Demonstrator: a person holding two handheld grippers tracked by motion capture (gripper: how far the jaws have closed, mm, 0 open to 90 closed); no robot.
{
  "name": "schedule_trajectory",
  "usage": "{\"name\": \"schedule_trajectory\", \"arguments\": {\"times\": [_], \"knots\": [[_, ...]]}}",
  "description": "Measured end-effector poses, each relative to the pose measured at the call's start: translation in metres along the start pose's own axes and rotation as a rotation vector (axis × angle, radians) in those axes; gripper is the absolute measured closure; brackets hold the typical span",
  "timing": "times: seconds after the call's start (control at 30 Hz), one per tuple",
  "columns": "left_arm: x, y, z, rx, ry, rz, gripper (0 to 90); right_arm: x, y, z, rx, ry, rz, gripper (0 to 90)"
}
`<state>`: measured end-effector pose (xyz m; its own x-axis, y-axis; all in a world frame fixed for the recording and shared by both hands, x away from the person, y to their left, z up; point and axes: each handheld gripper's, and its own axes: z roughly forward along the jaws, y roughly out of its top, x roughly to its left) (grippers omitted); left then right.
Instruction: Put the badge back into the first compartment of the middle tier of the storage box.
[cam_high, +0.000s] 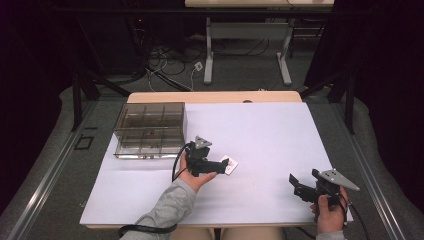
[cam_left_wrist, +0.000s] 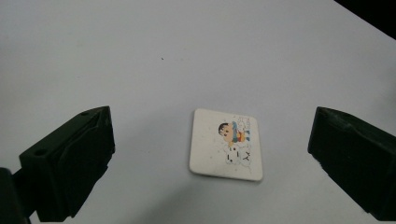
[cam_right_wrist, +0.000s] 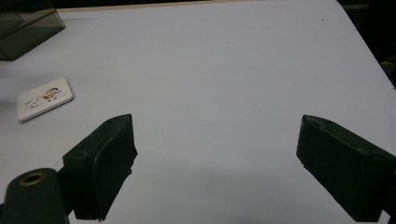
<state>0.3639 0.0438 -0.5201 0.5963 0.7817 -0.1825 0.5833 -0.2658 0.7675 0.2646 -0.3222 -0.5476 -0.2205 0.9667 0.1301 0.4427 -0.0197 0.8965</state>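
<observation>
A small white square tile (cam_left_wrist: 226, 144) with a cartoon child printed on it is lying flat on the white table cover (cam_high: 265, 135), sitting in the gap ahead of the left gripper (cam_left_wrist: 210, 154), between its two jaws and touching neither. Those jaws are standing wide apart, released, gripping nothing. In the high view the tile (cam_high: 230, 164) is resting just past the left gripper's (cam_high: 223, 165) tips, with the person's left hand (cam_high: 192, 176) wrapping the tool from beneath.

Behind and to that gripper's left, a smoky clear compartment box (cam_high: 150, 130) is sitting near the far corner of the cover.

The right gripper (cam_right_wrist: 212, 158) is hanging well apart from the tile (cam_right_wrist: 45, 99), near the table's close edge, its jaws also spread wide over bare cover, clasping nothing. The right hand (cam_high: 330, 210) is holding it.
</observation>
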Motion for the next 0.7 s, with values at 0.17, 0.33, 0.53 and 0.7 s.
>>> {"name": "schedule_trajectory", "arguments": {"times": [0.17,0.33,0.53,0.7], "knots": [[-0.003,-0.004,0.009,0.015,-0.004,0.01,1.4,0.0,0.0,0.0,0.002,0.002,-0.004,11.1],[-0.006,-0.005,0.014,0.027,-0.001,0.019,2.3,0.0,0.0,0.0,-0.005,0.004,-0.001,11.1],[-0.008,-0.009,0.025,0.06,0.007,0.061,3.8,0.001,0.001,-0.001,0.012,0.012,0.002,11.1],[-0.01,-0.009,0.031,0.076,0.009,0.067,4.5,0.001,0.001,-0.001,0.006,0.009,0.001,11.1]]}}
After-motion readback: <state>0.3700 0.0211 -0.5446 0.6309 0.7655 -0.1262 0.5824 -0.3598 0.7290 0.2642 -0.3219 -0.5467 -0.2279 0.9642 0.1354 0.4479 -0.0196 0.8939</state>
